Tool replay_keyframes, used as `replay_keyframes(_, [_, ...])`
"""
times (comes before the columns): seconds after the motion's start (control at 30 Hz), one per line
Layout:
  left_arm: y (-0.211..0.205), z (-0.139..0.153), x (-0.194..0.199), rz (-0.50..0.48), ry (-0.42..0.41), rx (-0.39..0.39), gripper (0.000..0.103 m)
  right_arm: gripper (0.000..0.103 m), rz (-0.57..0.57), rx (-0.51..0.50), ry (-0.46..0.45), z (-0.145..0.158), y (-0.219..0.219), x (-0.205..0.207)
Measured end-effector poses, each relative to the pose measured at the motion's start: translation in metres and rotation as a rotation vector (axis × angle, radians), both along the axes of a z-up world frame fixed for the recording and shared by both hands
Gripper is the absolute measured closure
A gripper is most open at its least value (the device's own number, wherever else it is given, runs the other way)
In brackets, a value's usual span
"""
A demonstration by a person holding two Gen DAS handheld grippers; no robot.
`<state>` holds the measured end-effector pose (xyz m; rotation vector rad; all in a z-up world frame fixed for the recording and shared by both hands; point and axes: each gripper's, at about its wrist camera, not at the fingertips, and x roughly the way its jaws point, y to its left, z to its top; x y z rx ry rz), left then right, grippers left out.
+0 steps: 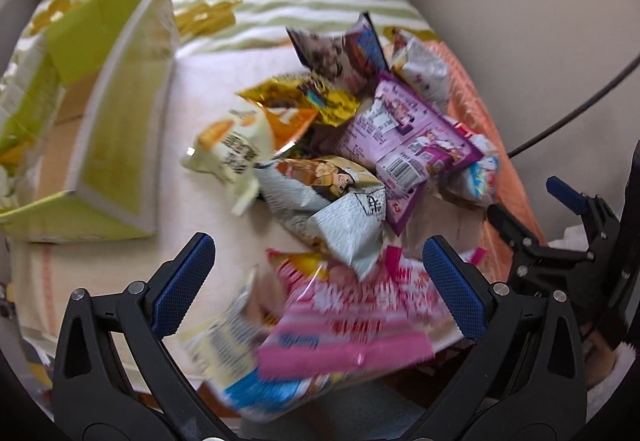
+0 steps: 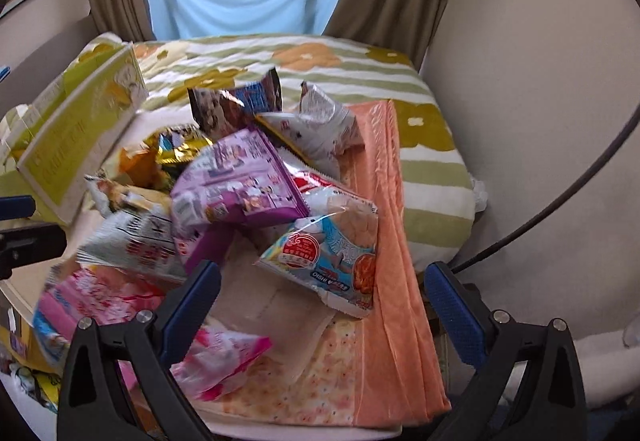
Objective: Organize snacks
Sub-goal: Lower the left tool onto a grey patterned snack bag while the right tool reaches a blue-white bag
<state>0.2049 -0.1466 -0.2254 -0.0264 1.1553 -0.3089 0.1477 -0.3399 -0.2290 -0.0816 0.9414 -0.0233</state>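
Pink snack bag (image 1: 352,325) lies blurred between left gripper (image 1: 320,289) fingers, spread wide, gripping nothing; right gripper (image 2: 322,305) likewise wide, empty. Crinkled snack pile (image 1: 360,145) behind.

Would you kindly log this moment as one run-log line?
left gripper: open over pink packet | right gripper: open, empty | snack pile: unsorted | green box: beside pile

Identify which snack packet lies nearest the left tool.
The pink packet, lying between the open left tool's fingers; the other packets sit farther off.
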Motion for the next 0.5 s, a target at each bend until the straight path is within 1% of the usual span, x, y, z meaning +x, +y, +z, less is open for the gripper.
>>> replay_keyframes(0.07, [-0.010,-0.014,0.010,0.000,0.037,0.006,0.002,0.001,0.022,-0.009,0.022,-0.012,-0.002,0.010])
replay_keyframes(0.13, [-0.016,-0.023,0.017,-0.002,0.053,0.020,0.003,0.001,0.046,-0.033,0.034,-0.023,-0.003,0.019])
replay_keyframes(0.27, [-0.028,-0.040,0.029,0.002,0.093,0.041,0.007,0.001,0.091,-0.074,0.032,-0.035,-0.003,0.029])
replay_keyframes(0.33, [-0.030,-0.045,0.034,0.011,0.110,0.044,0.015,0.002,0.107,-0.095,0.029,-0.038,-0.002,0.034])
replay_keyframes(0.5, [-0.031,-0.054,0.040,0.028,0.128,0.053,0.025,0.002,0.131,-0.153,0.030,-0.046,-0.002,0.047])
